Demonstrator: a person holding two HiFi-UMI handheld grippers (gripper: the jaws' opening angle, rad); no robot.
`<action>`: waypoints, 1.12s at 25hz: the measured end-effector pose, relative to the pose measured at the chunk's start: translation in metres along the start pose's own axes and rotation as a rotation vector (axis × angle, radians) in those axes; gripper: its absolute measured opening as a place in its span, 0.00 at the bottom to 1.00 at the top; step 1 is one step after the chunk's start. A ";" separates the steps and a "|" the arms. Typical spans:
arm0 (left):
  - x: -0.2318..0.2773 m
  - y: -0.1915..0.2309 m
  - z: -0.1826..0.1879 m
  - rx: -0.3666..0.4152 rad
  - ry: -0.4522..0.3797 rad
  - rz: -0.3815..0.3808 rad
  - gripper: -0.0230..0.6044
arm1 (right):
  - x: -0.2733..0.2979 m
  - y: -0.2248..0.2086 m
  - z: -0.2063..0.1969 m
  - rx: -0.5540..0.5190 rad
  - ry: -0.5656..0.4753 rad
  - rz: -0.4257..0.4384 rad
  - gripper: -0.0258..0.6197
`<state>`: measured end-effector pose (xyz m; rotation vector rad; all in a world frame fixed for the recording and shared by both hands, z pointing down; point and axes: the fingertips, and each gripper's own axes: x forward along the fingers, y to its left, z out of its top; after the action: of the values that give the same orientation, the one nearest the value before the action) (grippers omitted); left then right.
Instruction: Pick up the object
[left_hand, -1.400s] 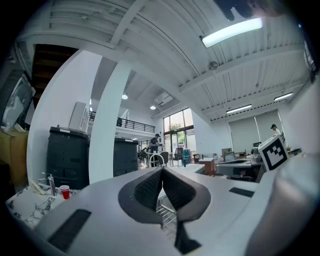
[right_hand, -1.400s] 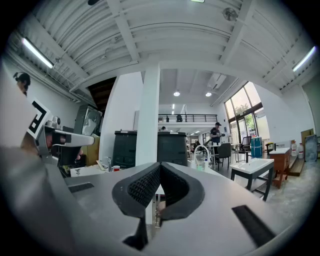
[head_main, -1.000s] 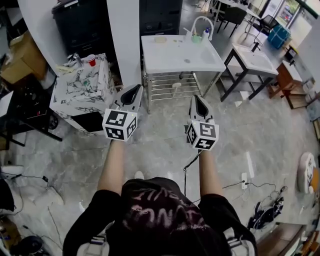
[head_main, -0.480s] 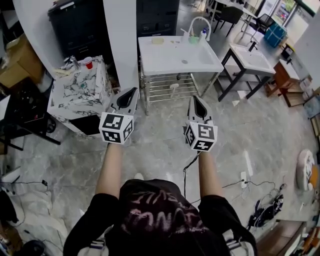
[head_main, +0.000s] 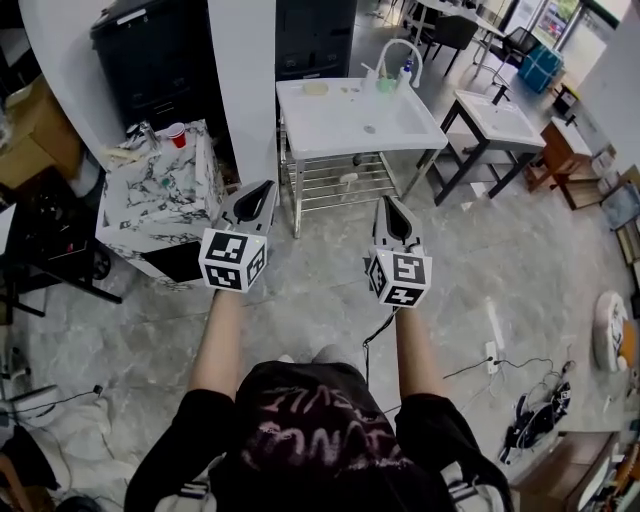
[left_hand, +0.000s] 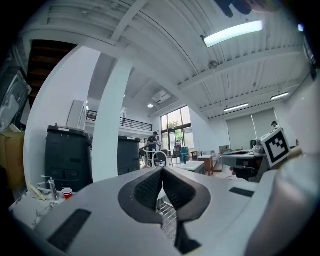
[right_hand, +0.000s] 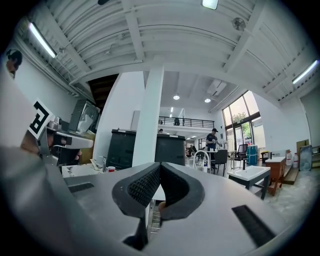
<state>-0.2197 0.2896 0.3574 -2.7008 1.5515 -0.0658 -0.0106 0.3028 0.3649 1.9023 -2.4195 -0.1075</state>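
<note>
Stone floor (head_main: 310, 300); white sink table (head_main: 340, 125), marbled cabinet (head_main: 160, 195) ahead; left claw (head_main: 263, 189), right claw (head_main: 388, 204) together, empty.

— Which object is meant?
— Can't tell for sure. One candidate is a small pale piece (head_main: 347, 178) lying alone on the wire rack (head_main: 315, 182) under the white basin (head_main: 340, 122), about mid-shelf.
— Its shape?
— Too small to make out. It looks whitish from above.
— Anything on the basin?
— A flat yellowish piece (head_main: 315, 87) lies at the back left. A green thing (head_main: 386, 83) sits at the foot of the faucet (head_main: 398, 48), with a small bottle (head_main: 405, 70) upright just beside it.
— Any of them lifted?
— No, each rests on its surface.
</note>
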 end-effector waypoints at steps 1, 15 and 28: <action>0.000 0.005 -0.002 0.001 0.003 0.000 0.06 | 0.003 0.002 -0.001 -0.002 0.001 -0.004 0.06; 0.048 0.036 -0.019 0.002 0.012 -0.014 0.06 | 0.063 -0.017 -0.010 0.007 -0.007 -0.015 0.06; 0.190 0.050 -0.051 -0.035 0.055 -0.020 0.06 | 0.177 -0.097 -0.056 0.020 0.044 0.010 0.06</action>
<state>-0.1697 0.1008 0.4105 -2.7641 1.5540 -0.1153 0.0463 0.1074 0.4129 1.8805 -2.4106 -0.0407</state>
